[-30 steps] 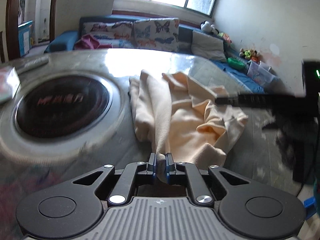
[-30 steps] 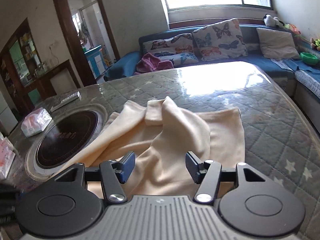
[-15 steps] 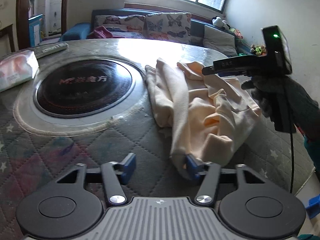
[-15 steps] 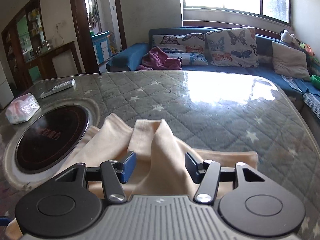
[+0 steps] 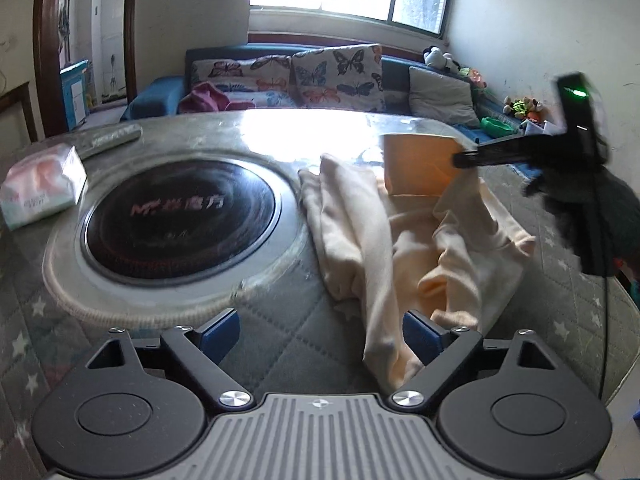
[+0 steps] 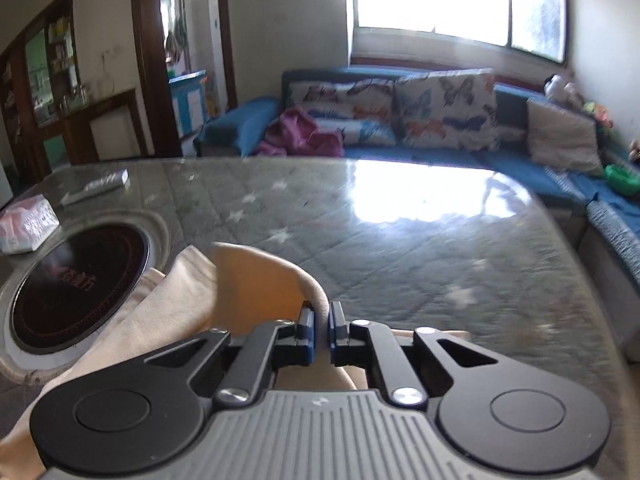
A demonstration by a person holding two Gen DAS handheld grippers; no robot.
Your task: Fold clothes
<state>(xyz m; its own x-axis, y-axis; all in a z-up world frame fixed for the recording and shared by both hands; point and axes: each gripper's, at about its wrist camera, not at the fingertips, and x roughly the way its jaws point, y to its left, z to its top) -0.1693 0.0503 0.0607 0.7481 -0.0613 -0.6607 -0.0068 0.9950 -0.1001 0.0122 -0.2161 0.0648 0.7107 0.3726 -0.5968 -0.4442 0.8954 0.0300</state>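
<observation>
A cream-coloured garment (image 5: 404, 248) lies crumpled on the quilted table, right of the round cooktop. My left gripper (image 5: 320, 332) is open just above the table; a hanging fold of the garment lies beside its right finger (image 5: 424, 336). My right gripper (image 6: 320, 330) is shut on an edge of the garment (image 6: 256, 284) and holds it lifted off the table. In the left wrist view the right gripper (image 5: 472, 158) shows at the far right, holding up a flap of cloth.
A round black cooktop (image 5: 180, 212) is set into the table at left. A tissue pack (image 5: 40, 184) and a remote (image 5: 108, 140) lie at the far left. The table edge (image 6: 560, 216) curves at right, with a blue sofa (image 6: 400, 120) beyond.
My left gripper let go of the garment and opened. My right gripper closed on a garment edge and lifted it.
</observation>
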